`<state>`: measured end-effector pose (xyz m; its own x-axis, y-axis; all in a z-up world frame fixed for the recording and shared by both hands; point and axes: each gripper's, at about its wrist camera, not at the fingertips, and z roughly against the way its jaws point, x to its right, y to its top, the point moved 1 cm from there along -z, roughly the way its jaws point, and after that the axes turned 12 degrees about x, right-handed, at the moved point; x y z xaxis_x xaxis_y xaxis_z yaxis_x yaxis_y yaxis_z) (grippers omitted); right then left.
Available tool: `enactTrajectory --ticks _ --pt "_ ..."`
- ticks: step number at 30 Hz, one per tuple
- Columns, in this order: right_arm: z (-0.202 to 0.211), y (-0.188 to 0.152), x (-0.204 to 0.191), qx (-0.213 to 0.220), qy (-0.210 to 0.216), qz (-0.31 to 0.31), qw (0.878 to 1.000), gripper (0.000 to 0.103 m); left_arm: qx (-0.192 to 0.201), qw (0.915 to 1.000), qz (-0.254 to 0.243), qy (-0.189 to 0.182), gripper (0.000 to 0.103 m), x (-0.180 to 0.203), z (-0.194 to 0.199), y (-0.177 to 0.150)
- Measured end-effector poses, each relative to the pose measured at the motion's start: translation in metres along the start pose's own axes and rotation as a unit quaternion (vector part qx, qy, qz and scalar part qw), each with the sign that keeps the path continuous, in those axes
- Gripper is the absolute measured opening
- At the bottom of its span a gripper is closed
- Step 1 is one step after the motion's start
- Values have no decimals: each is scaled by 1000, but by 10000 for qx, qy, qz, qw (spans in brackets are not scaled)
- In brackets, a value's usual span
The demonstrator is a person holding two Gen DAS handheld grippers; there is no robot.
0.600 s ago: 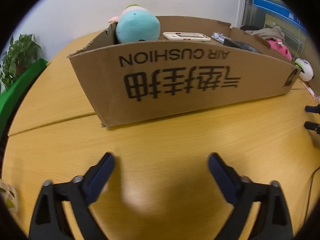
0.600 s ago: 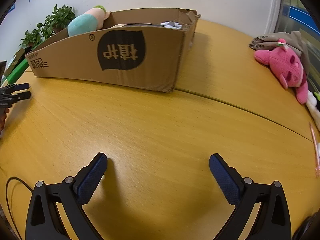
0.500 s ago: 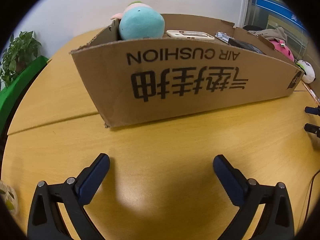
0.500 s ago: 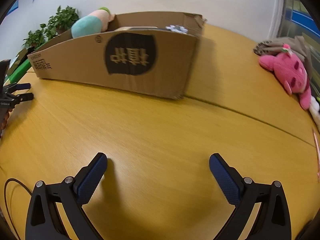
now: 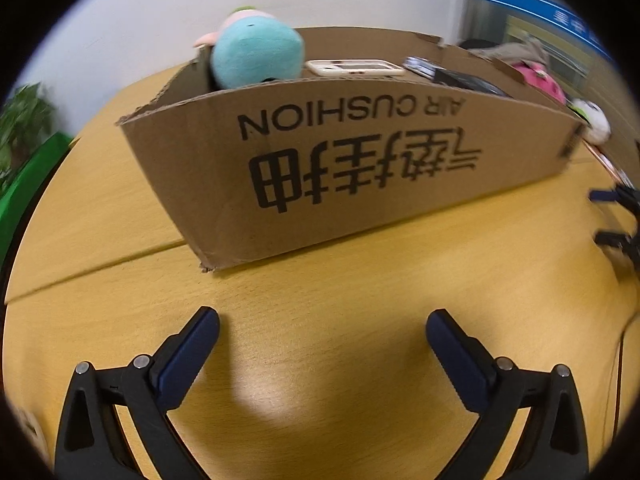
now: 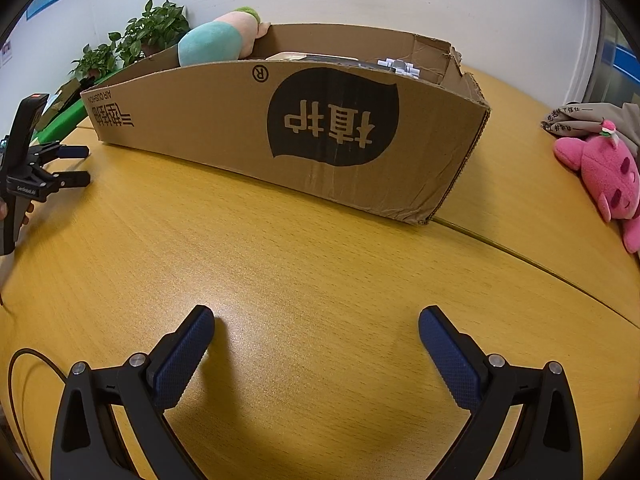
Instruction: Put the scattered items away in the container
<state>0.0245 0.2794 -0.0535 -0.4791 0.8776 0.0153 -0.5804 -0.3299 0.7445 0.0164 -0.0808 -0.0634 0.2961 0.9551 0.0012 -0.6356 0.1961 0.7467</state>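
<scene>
A long cardboard box (image 5: 360, 168) (image 6: 304, 136) lies on the yellow wooden table (image 5: 320, 280). Inside it rest a teal and pink plush (image 5: 256, 56) (image 6: 212, 46), a flat white device (image 5: 354, 67) and dark items (image 5: 464, 80). A pink plush bear (image 6: 604, 176) lies on the table to the right of the box, next to a grey cloth (image 6: 580, 120). My left gripper (image 5: 322, 328) is open over bare table in front of the box. My right gripper (image 6: 316, 322) is open too, with nothing between its fingers. The left gripper (image 6: 68, 166) shows at the left edge of the right wrist view.
Potted plants (image 6: 136, 44) and a green surface (image 5: 24, 184) stand behind the table on the left. A white plush (image 5: 594, 120) lies beyond the box's right end. A thin cable (image 6: 28, 356) runs along the near left. A seam (image 6: 540, 264) crosses the tabletop.
Both grippers have moved closer to the box, which looks larger now. The right wrist view has swung left, so the pink bear sits nearer the right edge. Both stay open.
</scene>
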Motion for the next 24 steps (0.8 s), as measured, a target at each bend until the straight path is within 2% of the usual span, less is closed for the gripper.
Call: enactTrajectory --ticks 4,24 --pt "-1 0 2 4 11 7 10000 103 -14 9997 -155 -183 103 -3 1 -2" --pt "-2 -1 7 17 34 23 10000 103 -33 9997 -146 -176 103 -1 1 -3"
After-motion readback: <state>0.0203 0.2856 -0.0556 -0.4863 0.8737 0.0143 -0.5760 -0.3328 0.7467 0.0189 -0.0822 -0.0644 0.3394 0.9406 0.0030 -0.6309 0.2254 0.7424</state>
